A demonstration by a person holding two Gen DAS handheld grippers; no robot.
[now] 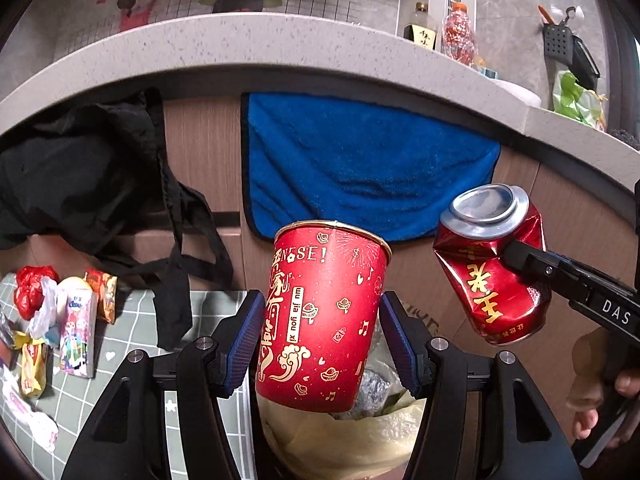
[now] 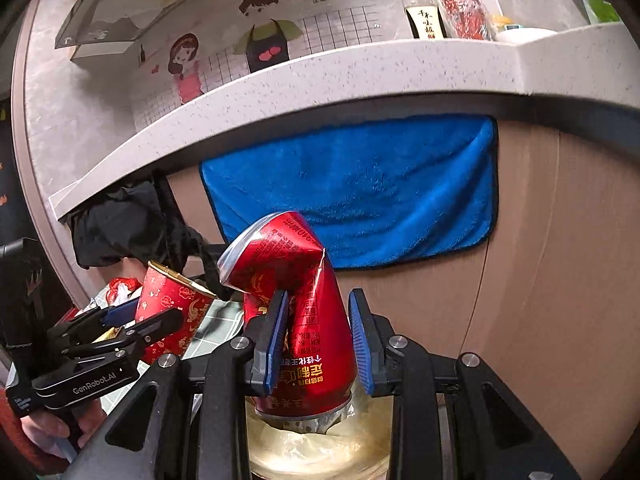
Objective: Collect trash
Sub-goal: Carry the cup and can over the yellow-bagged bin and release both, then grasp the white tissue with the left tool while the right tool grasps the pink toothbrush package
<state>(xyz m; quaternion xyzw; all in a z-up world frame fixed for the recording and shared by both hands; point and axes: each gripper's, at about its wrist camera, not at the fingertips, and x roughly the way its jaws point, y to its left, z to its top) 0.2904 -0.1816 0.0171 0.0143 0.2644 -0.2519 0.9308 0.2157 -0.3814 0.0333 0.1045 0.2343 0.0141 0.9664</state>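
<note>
My left gripper (image 1: 322, 334) is shut on a red paper cup (image 1: 324, 316) with gold print, held upright above a bin lined with a yellowish bag (image 1: 344, 436). My right gripper (image 2: 320, 340) is shut on a crushed red drink can (image 2: 298, 300), also over the yellowish bag (image 2: 320, 448). The can (image 1: 492, 268) and the right gripper's fingers (image 1: 524, 258) show at the right of the left wrist view. The cup (image 2: 172, 312) and the left gripper (image 2: 140, 322) show at the lower left of the right wrist view.
A blue towel (image 1: 360, 168) hangs on the wooden cabinet front under a speckled counter edge (image 1: 240, 48). A black bag (image 1: 80, 176) hangs at left. Several wrappers and a tissue pack (image 1: 76, 324) lie on a grey checked mat (image 1: 132, 360). Bottles (image 1: 458, 32) stand on the counter.
</note>
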